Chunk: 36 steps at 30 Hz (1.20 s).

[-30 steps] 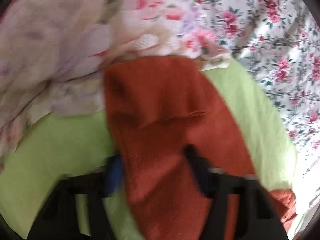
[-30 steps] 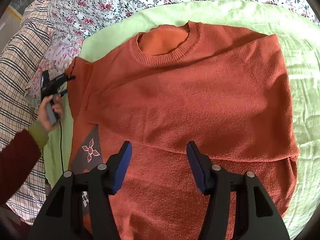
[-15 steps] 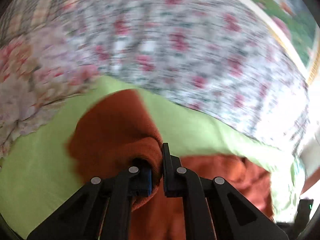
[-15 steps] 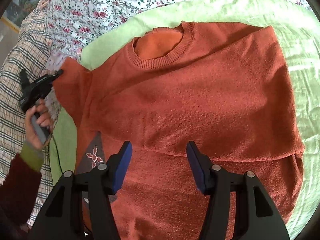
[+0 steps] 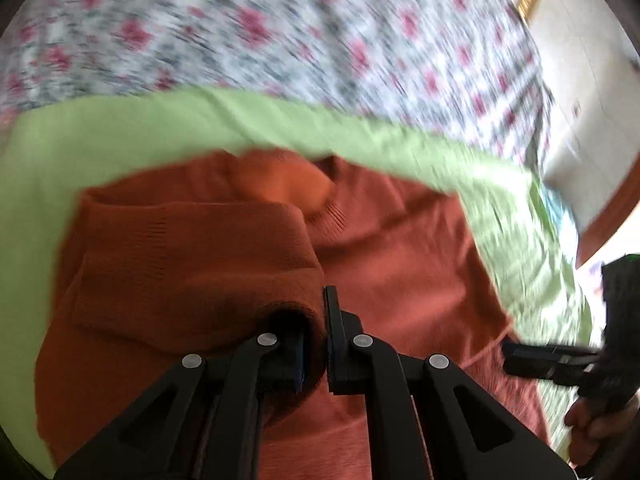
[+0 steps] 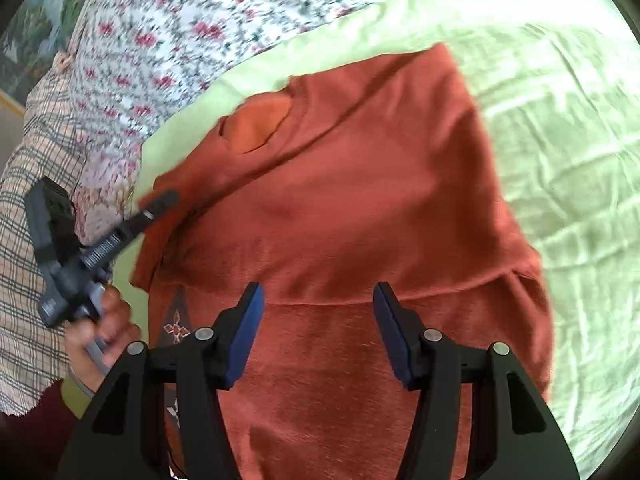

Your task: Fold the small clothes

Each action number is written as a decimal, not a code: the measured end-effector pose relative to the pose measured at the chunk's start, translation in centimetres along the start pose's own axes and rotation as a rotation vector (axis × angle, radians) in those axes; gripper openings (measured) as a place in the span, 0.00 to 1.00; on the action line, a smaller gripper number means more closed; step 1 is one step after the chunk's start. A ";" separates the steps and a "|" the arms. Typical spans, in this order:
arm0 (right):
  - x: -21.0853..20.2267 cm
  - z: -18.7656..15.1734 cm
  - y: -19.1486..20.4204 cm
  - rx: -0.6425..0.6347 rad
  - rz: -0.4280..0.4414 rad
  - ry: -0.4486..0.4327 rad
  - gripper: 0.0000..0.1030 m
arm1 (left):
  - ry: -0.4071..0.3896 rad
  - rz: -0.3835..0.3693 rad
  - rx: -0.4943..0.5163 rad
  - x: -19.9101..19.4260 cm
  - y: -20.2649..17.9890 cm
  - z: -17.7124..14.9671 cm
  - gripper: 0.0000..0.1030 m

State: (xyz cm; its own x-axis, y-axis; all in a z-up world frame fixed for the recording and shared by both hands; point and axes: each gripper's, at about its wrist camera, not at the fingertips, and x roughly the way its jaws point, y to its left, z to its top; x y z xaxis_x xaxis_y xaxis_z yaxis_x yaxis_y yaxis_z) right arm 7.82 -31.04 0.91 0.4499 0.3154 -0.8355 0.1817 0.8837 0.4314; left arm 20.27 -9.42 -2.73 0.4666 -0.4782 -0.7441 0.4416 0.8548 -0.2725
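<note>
A rust-orange knit sweater (image 6: 340,208) lies front up on a light green sheet (image 6: 560,120), neck opening (image 6: 256,128) toward the far left. My left gripper (image 5: 316,340) is shut on the sweater's left sleeve (image 5: 192,272) and holds it lifted and folded over the body; it also shows in the right wrist view (image 6: 160,204). My right gripper (image 6: 316,332) is open and empty, hovering over the lower part of the sweater (image 5: 400,272). It shows at the right edge of the left wrist view (image 5: 552,360).
A floral bedspread (image 6: 168,40) surrounds the green sheet. A plaid cloth (image 6: 28,208) lies at the left. A dark patterned fabric (image 6: 176,324) peeks out under the sweater's lower left. A wall and wooden edge (image 5: 600,208) stand at the right.
My left gripper has closed on the sleeve and carried it inward over the sweater's body. The right gripper has stayed open and shifted slightly over the hem.
</note>
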 end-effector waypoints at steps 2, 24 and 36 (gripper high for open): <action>-0.6 -0.1 -0.9 0.019 -0.010 -0.011 0.56 | 0.054 0.020 0.046 2.1 -1.4 -0.9 0.16; 4.8 1.2 10.5 -0.329 0.037 0.009 0.56 | 0.086 0.306 -0.160 -8.8 10.9 -10.1 0.57; 15.6 0.0 20.9 -0.778 -0.113 0.033 0.56 | 0.113 0.413 -0.227 -8.2 15.7 -11.5 0.58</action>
State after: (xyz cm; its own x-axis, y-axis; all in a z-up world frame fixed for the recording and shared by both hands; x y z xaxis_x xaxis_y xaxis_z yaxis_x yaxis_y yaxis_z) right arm 18.68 -7.70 -3.12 0.4371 0.2087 -0.8748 -0.4451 0.8954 -0.0088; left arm 14.57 10.21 -7.87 0.4757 -0.0750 -0.8764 0.0530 0.9970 -0.0566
